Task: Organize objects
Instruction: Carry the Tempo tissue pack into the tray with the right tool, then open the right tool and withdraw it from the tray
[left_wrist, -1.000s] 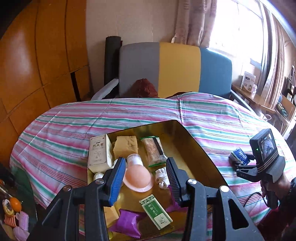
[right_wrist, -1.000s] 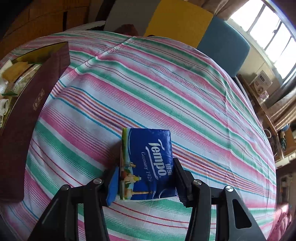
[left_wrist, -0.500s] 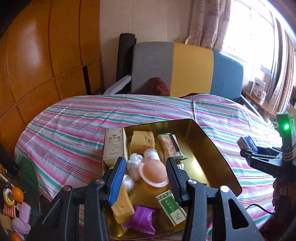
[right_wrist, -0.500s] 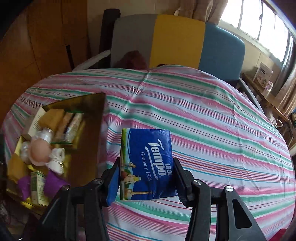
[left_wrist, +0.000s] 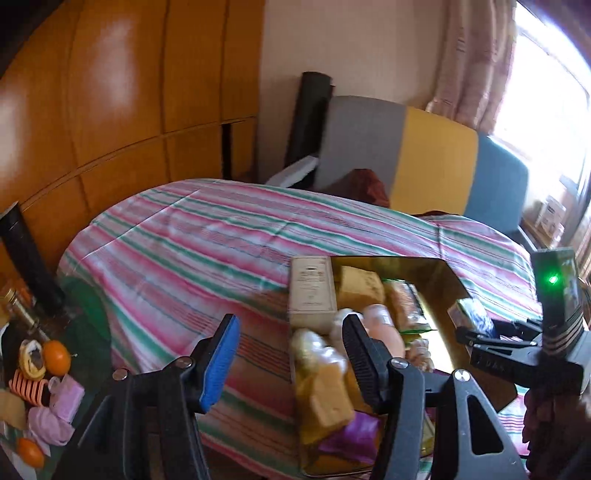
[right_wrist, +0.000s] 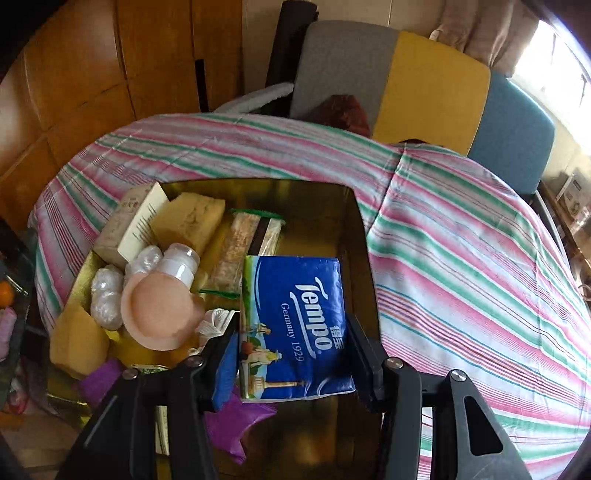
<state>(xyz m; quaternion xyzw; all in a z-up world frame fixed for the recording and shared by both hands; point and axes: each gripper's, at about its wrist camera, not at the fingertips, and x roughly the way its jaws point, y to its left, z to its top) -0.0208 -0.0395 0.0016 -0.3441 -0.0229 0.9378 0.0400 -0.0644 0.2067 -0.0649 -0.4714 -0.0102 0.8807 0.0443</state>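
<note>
A gold box (right_wrist: 354, 221) on the striped table holds a beige carton (right_wrist: 127, 225), yellow sponge blocks (right_wrist: 192, 221), a snack bar (right_wrist: 240, 251), a pink round puff (right_wrist: 155, 314) and purple packets (right_wrist: 229, 424). My right gripper (right_wrist: 291, 328) is shut on a blue Tempo tissue pack (right_wrist: 295, 321), which hangs over the box's right half. In the left wrist view that gripper (left_wrist: 480, 332) and the pack (left_wrist: 474, 317) show at the right above the box (left_wrist: 443, 273). My left gripper (left_wrist: 290, 332) hovers at the box's left edge, its jaws opening, with nothing held between them.
The round table wears a pink, green and white striped cloth (right_wrist: 461, 240). A grey, yellow and blue chair (right_wrist: 424, 81) stands behind it. A low side surface at the left carries oranges (left_wrist: 55, 356) and pink items (left_wrist: 55, 413). Wooden panels (left_wrist: 110, 110) line the wall.
My right gripper carried the tissue pack from the bare cloth to above the gold box. My left gripper drew away from the pink puff toward the box's left edge and its jaws widened.
</note>
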